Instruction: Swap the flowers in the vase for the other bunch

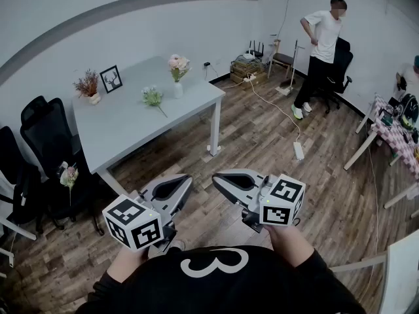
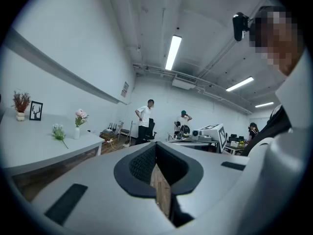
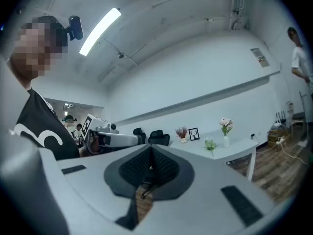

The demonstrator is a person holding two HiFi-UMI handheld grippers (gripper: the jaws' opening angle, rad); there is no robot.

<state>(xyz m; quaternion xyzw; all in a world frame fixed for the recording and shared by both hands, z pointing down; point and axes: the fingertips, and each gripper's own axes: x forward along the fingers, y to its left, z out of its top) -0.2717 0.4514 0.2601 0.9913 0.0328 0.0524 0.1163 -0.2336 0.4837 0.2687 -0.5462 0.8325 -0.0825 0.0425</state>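
A white vase (image 1: 178, 89) with pink flowers (image 1: 177, 63) stands near the far right end of the grey table (image 1: 124, 126). A loose bunch of green and white flowers (image 1: 153, 97) lies on the tabletop just left of it. Both grippers are held close to my body over the wooden floor, well short of the table. My left gripper (image 1: 188, 178) and my right gripper (image 1: 215, 178) are shut and hold nothing. The left gripper view shows the vase (image 2: 77, 132) and the bunch (image 2: 58, 131) far off at left. In the right gripper view they appear small at right, vase (image 3: 225, 141) and bunch (image 3: 211, 144).
A pot of dried flowers (image 1: 88, 87) and a framed picture (image 1: 110, 78) stand at the table's back. Black chairs (image 1: 39, 120) are at the left, one with a flower (image 1: 69, 175) on it. A person (image 1: 322, 51) stands at the back right; a power strip (image 1: 298, 150) lies on the floor.
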